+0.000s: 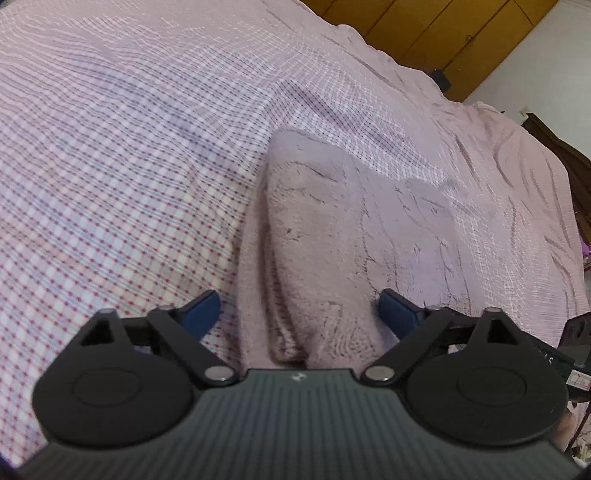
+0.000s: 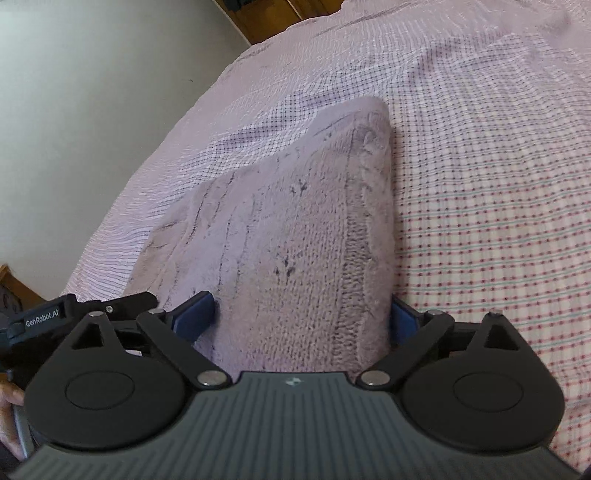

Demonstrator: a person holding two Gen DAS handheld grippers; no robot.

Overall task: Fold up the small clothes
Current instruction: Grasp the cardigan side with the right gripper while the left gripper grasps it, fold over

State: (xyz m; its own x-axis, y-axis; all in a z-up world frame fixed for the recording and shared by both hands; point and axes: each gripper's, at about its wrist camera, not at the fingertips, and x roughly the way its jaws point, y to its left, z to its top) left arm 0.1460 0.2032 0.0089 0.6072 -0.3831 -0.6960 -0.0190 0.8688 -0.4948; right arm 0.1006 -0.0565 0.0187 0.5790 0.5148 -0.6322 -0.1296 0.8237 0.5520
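A folded mauve knitted garment (image 1: 332, 236) lies on a checked bed sheet (image 1: 110, 192). In the left wrist view my left gripper (image 1: 299, 314) is open, its blue fingertips (image 1: 203, 310) standing on either side of the garment's near end. In the right wrist view the same knit garment (image 2: 295, 229) stretches away from me. My right gripper (image 2: 306, 321) is open wide, with its blue fingertips (image 2: 195, 314) on either side of the garment's near edge, close to or touching the fabric. The two grippers are side by side; the left one (image 2: 55, 314) shows at the left in the right wrist view.
The checked sheet (image 2: 498, 221) covers the whole bed. A wooden wardrobe (image 1: 424, 33) stands past the bed's far edge. A pale wall (image 2: 92, 74) lies to the left in the right wrist view. The bed edge runs close along the garment's left side there.
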